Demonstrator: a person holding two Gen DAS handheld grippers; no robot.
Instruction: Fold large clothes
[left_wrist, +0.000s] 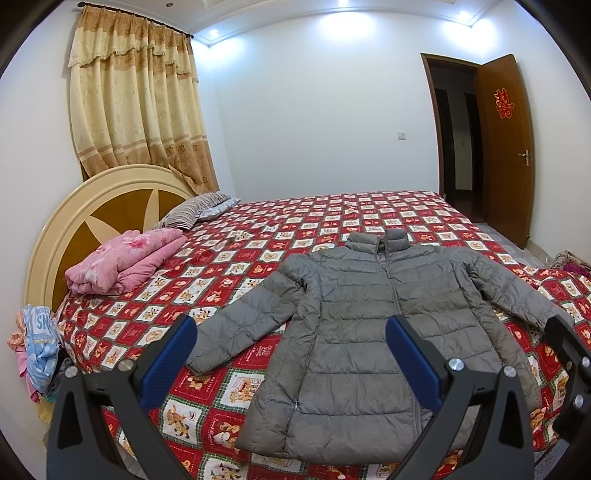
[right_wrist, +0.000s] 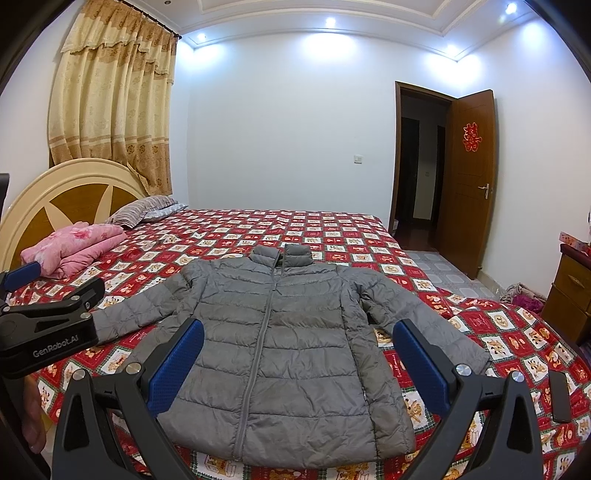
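A grey quilted puffer jacket (left_wrist: 369, 314) (right_wrist: 280, 332) lies flat and zipped on the red patterned bedspread (left_wrist: 258, 240) (right_wrist: 258, 229), collar away from me, both sleeves spread out to the sides. My left gripper (left_wrist: 291, 354) hovers open above the jacket's hem and left sleeve, its blue pads wide apart with nothing between them. My right gripper (right_wrist: 299, 362) also hangs open above the lower half of the jacket. The left gripper (right_wrist: 48, 295) shows at the left edge of the right wrist view; the right one (left_wrist: 569, 365) shows at the right edge of the left wrist view.
A folded pink blanket (left_wrist: 125, 262) (right_wrist: 74, 247) and striped pillow (left_wrist: 192, 210) lie by the headboard (left_wrist: 92, 221). Clothes (left_wrist: 37, 350) hang off the bed's left side. An open wooden door (left_wrist: 506, 147) and a wooden cabinet (right_wrist: 569, 291) stand at the right.
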